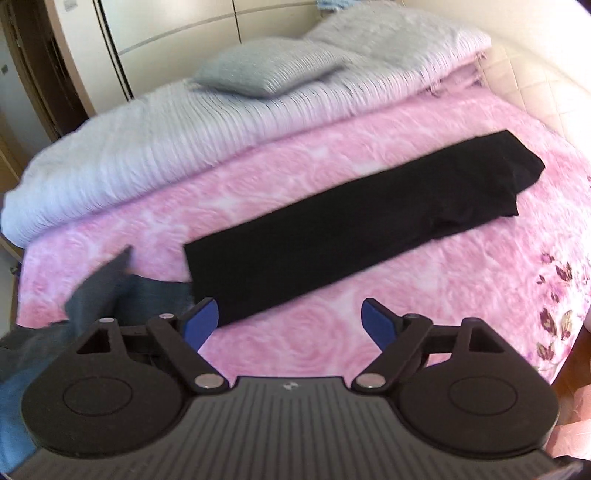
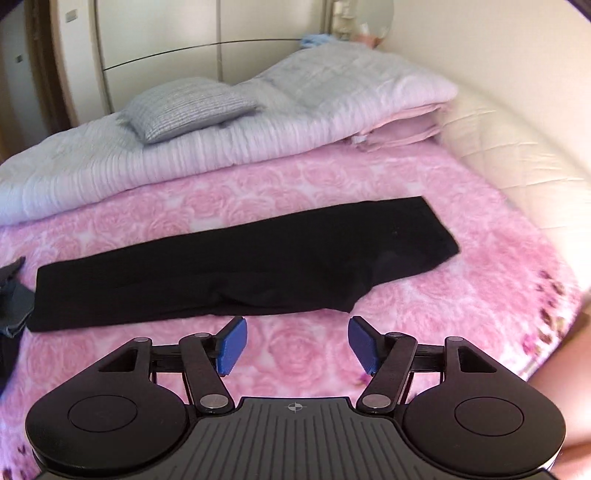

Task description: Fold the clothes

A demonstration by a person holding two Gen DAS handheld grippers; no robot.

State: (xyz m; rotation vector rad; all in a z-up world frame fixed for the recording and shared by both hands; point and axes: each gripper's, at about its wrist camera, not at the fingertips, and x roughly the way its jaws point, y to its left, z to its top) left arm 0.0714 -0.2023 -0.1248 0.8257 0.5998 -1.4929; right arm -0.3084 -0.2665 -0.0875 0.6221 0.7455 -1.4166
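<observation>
A black garment [image 1: 351, 229], folded lengthwise into a long strip, lies flat on the pink rose-patterned bedspread [image 1: 314, 350]. It also shows in the right wrist view [image 2: 229, 266]. My left gripper [image 1: 290, 325] is open and empty, hovering just short of the strip's near left end. My right gripper [image 2: 297, 345] is open and empty, hovering just in front of the strip's near edge, around its middle. Blue pads [image 2: 232, 343] line the fingers.
A heap of grey-blue clothing [image 1: 92, 295] lies left of the black strip, also at the left edge of the right wrist view [image 2: 14, 295]. A folded lilac quilt [image 1: 166, 147] with a grey pillow [image 1: 266, 70] sits at the back. Wardrobe doors [image 2: 159, 33] stand behind.
</observation>
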